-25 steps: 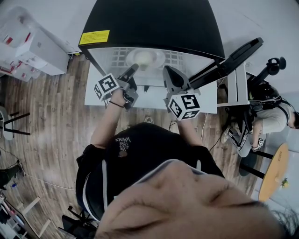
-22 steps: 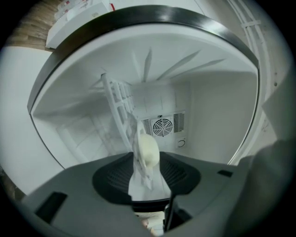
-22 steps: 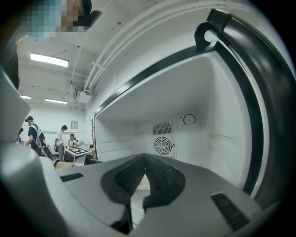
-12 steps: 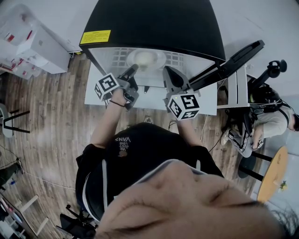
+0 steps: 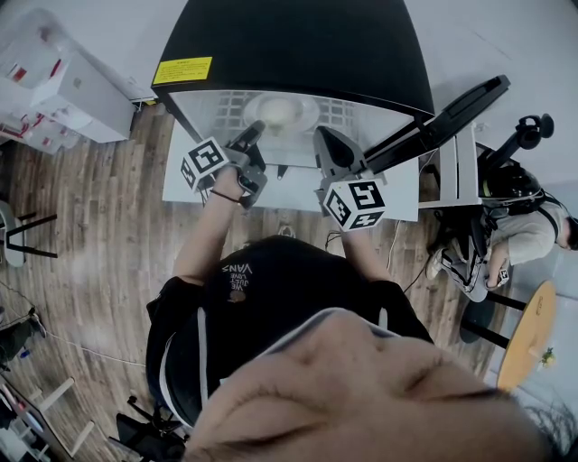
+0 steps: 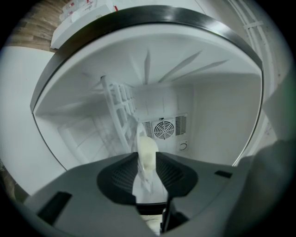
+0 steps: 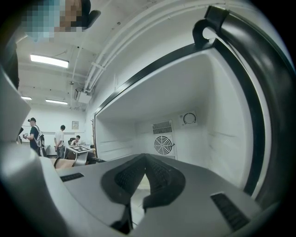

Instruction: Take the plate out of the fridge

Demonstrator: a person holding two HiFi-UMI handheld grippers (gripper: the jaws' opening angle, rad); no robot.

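The left gripper [image 5: 254,133] has just been closing its jaws on the plate [image 6: 147,149] inside the fridge [image 5: 298,45] — pads pinch its rim, so pulling out seems next; the right gripper [image 7: 144,173], pressed together and empty, hovers at the fridge's mouth.

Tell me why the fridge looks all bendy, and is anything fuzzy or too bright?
Left gripper view: a wide lens bows the fridge rim into a curve, and the plate, very close to the camera, looks soft and washed-out. Right gripper view: the same bowing, dark corners, and glaring ceiling lights. Head view: sharp on top, smeary at the bottom.
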